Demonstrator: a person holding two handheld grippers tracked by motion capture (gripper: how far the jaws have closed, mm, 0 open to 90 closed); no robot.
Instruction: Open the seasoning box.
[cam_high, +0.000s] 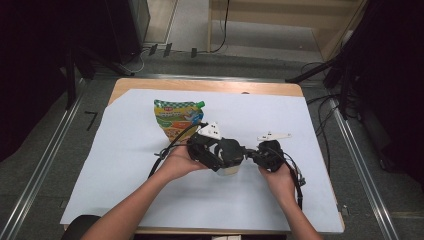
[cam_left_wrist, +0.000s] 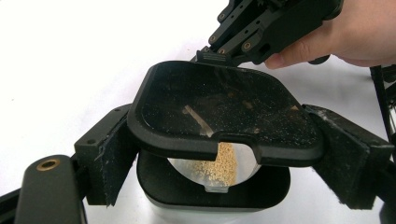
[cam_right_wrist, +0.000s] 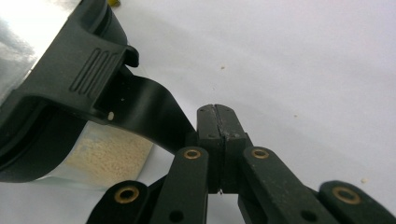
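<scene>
While clamped across the container (cam_left_wrist: 210, 196), left gripper (cam_left_wrist: 219, 172) keeps it between its pads | right gripper (cam_right_wrist: 217, 122) clenched on the flipped-up lid (cam_left_wrist: 224, 112) edge, just beside | pouch (cam_high: 179, 116) beyond.

Left hand-held gripper (cam_high: 226, 161) jaws clamped, right hand-held gripper (cam_high: 251, 154) jaws pinched together, tips adjacent

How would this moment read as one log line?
left tongs: gripping clear black-lidded granule container | right tongs: shut on black flip lid, open
</scene>
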